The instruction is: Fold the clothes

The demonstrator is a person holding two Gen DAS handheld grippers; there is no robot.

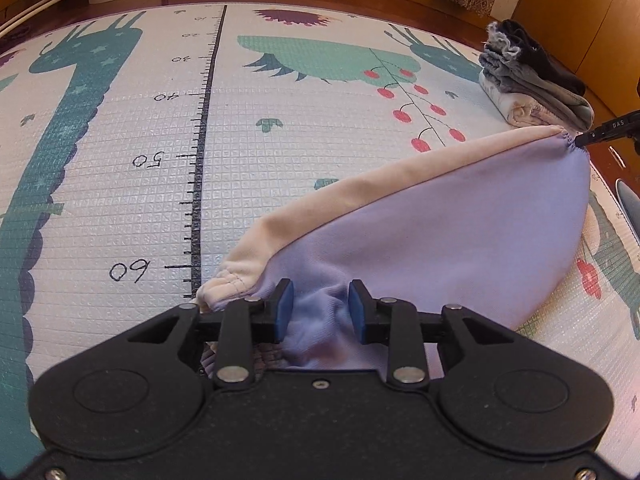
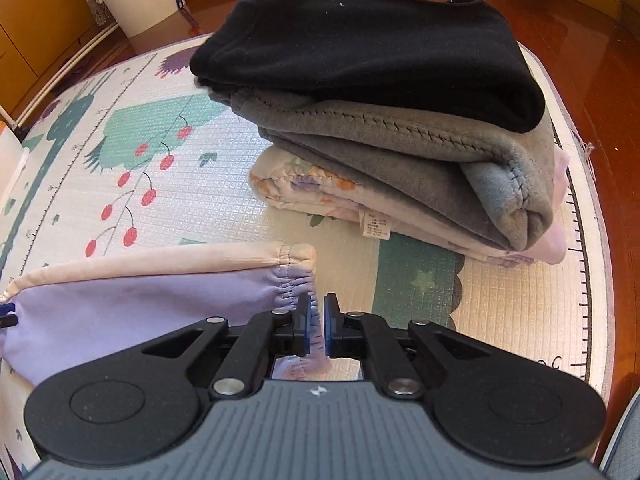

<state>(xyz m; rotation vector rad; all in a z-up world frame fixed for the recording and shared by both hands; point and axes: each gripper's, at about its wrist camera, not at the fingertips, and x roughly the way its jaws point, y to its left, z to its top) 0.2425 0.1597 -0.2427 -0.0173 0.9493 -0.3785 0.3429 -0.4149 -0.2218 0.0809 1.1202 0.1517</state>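
Left wrist view: we see our left gripper (image 1: 320, 310) at the near end of a lilac garment (image 1: 440, 240), fingers set fairly wide, with bunched cloth lying between the blue pads (image 1: 285, 312). We cannot tell if they pinch it; it looks loose, more like a release or a pre-grasp. The garment lies on the play mat (image 1: 140, 184), stretched from near-centre to the far right, with a peach band (image 1: 360, 184) along its far edge. At the far-right end the tip of the other gripper (image 1: 588, 138) touches the gathered hem.

Right wrist view: our right gripper (image 2: 317, 324) has fingers narrow, nearly together, with the elastic hem (image 2: 294, 284) of the same lilac garment (image 2: 120, 312) caught between them, so it appears to hold that corner. Just beyond, near but apart from the garment, sits a stack of folded clothes (image 2: 400, 140): black piece (image 2: 360, 48) on top, grey fleece (image 2: 400, 148) under it, floral piece (image 2: 320, 196) at the bottom, on the mat's far right corner.

Progress, our judgement: three items look done and stacked. The lilac one is partway, seemingly doubled over once along its length and held taut between the two ends. Left to do: fold it shorter, then add it to the stack. No other unfolded clothes in view.
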